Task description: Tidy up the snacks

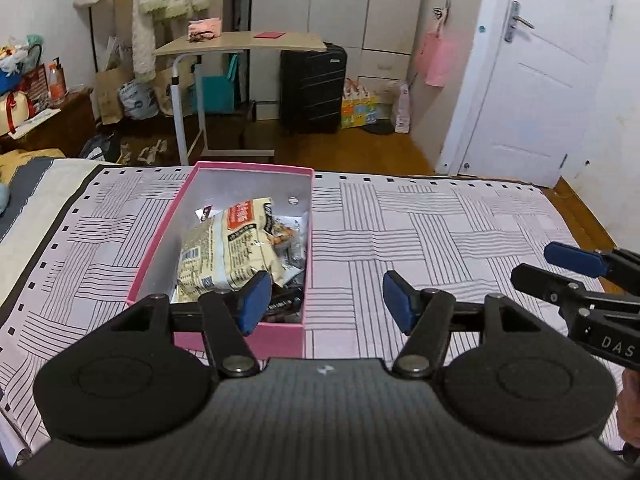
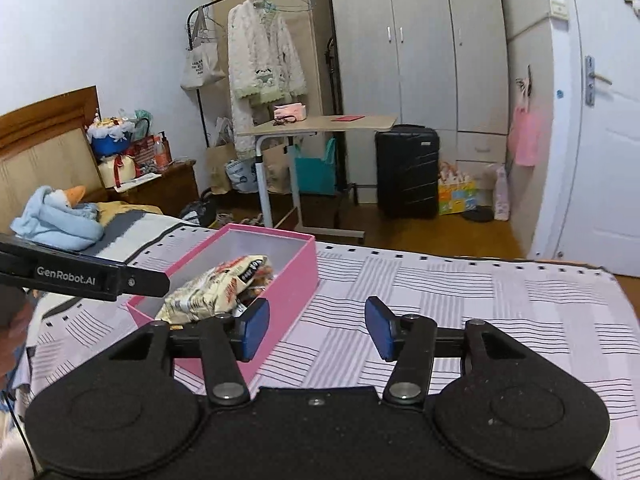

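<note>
"GenRobot.AI" left gripper (image 2: 132, 282) arm, "DAS"

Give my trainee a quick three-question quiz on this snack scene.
1. True or false: the left claw holds a packet.
2. Where does the large cream snack bag lie? A) on the bedspread B) in the pink box C) on the floor
3. Fill in: the right claw is ___, with nothing between its pads.

Key: 1 false; 2 B; 3 open.
</note>
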`<state>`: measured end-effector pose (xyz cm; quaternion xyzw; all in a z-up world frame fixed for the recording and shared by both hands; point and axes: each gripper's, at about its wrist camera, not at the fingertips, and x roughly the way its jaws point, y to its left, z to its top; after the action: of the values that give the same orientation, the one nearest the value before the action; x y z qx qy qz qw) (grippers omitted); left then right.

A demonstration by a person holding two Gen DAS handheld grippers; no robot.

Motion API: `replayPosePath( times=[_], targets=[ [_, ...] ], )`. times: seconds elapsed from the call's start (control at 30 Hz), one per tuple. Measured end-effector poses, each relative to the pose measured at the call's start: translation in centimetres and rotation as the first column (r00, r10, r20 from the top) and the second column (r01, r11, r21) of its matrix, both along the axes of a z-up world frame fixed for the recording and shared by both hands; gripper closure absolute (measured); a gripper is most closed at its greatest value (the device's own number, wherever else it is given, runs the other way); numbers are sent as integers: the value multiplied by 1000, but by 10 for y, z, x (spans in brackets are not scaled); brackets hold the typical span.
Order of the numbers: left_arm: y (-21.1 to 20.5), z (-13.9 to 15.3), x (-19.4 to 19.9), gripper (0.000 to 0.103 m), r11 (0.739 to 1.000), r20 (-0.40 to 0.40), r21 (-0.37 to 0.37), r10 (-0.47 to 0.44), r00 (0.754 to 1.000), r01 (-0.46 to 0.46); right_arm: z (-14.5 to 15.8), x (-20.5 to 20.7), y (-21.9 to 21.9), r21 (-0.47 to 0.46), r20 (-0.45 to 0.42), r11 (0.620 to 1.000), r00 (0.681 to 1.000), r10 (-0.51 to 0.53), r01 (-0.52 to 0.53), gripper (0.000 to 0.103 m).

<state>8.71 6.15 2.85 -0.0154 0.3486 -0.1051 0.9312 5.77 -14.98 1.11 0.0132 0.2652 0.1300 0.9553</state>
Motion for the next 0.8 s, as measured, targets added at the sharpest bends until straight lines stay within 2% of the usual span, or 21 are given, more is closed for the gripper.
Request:
replayPosePath(
  times=[0.1, 0.27, 0.53, 0.6, 0.67, 0.7, 0.73, 0.8],
  targets=[
    [-5, -1, -13, 42, 1000, -3, -6, -19, 1000, 19, -1, -11, -4, -1, -2, 1000, 1000, -20, 20, 42],
    [-14, -9, -34, 42, 999, -3, 44, -25, 1000, 26, -5, -21, -10, -9, -24, 999, 998, -51, 51, 37],
    [-14, -18, -58, 41, 998, 3, 58, -41, 999, 41, -14, -34, -16, 7, -72, 994, 992, -104, 105, 37],
    [-14, -19, -63, 40, 998, 11, 58, -37, 999, 37, -14, -38, -16, 11, -73, 994, 992, -107, 108, 34],
    [-15, -20, -67, 39, 997, 22, 66, -32, 999, 31, -14, -43, -15, 20, -69, 992, 990, -125, 127, 19],
    [-14, -20, -69, 38, 997, 27, 68, -30, 999, 28, -14, -46, -15, 26, -64, 990, 988, -140, 142, 15],
    [-14, -20, -70, 35, 997, 30, 69, -27, 999, 25, -15, -48, -14, 30, -62, 988, 986, -152, 154, 7],
    [-13, -20, -73, 25, 998, 42, 66, -19, 999, 17, -17, -52, -13, 22, -67, 985, 984, -168, 170, 3]
  ],
)
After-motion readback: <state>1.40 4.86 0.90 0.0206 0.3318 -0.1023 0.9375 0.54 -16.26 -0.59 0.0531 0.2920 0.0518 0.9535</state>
